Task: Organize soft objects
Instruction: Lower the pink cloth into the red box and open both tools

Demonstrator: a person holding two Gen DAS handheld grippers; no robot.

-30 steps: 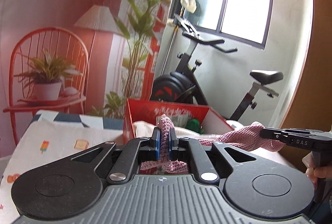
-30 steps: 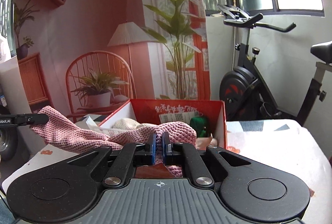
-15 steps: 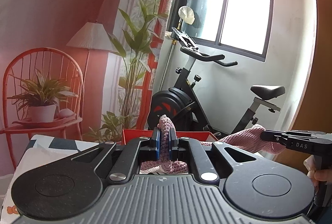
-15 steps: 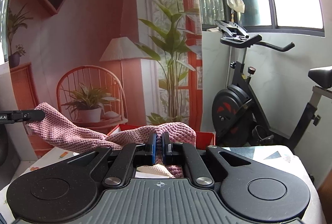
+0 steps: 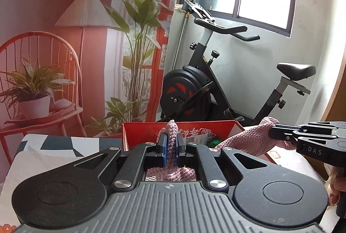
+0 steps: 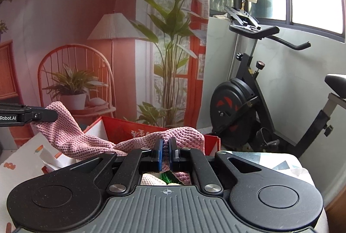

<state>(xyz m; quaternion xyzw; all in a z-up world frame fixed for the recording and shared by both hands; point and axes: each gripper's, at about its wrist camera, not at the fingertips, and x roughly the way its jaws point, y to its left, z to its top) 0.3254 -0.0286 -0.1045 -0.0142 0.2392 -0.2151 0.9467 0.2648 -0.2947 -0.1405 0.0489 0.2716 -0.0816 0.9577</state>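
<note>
We hold the pink knitted cloth (image 5: 248,142) stretched above the red box (image 5: 138,131), the left hand-held gripper (image 5: 172,146) clenched on one end and the right hand-held gripper (image 6: 165,152) on the other. Two grips keep it spread, probably for folding.

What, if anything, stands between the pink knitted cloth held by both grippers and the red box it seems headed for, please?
Nothing visible does. The pink knitted cloth hangs between the left gripper and right gripper, just above the open red box. The box already holds other soft items.
</note>
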